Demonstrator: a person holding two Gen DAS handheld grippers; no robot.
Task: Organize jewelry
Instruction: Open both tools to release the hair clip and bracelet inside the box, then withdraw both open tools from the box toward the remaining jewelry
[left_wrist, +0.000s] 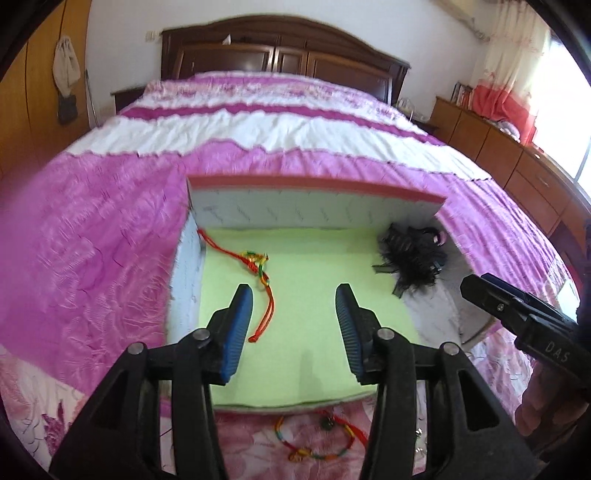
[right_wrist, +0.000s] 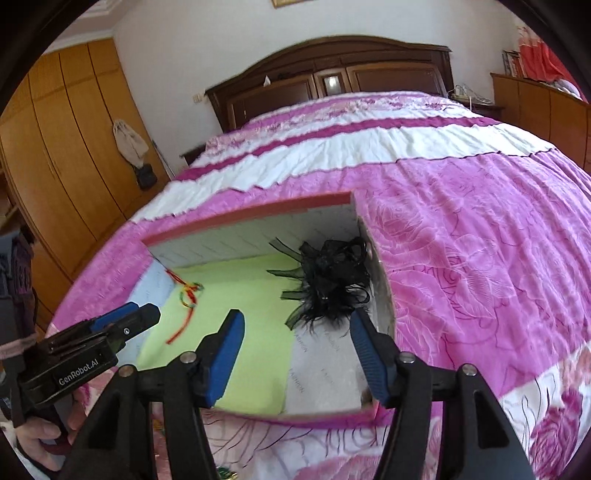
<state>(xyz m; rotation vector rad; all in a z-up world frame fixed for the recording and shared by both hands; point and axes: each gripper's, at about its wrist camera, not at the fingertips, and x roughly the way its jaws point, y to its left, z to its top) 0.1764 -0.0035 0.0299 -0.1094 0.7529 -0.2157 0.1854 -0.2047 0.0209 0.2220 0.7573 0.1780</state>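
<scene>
The left gripper (left_wrist: 293, 314) hovers over the green lining of the open box (left_wrist: 314, 192) on the bed (left_wrist: 110, 221), its jaws parted with nothing between them; the red braided cord (left_wrist: 258, 273) lies on the lining just beside its left pad, apart from it. The right gripper (right_wrist: 297, 343) has jaws spread wider, also empty, above the black feathered hair ornament (right_wrist: 328, 284) in the box's right corner. A beaded bracelet (left_wrist: 317, 439) lies on the bedspread by the box's near edge.
</scene>
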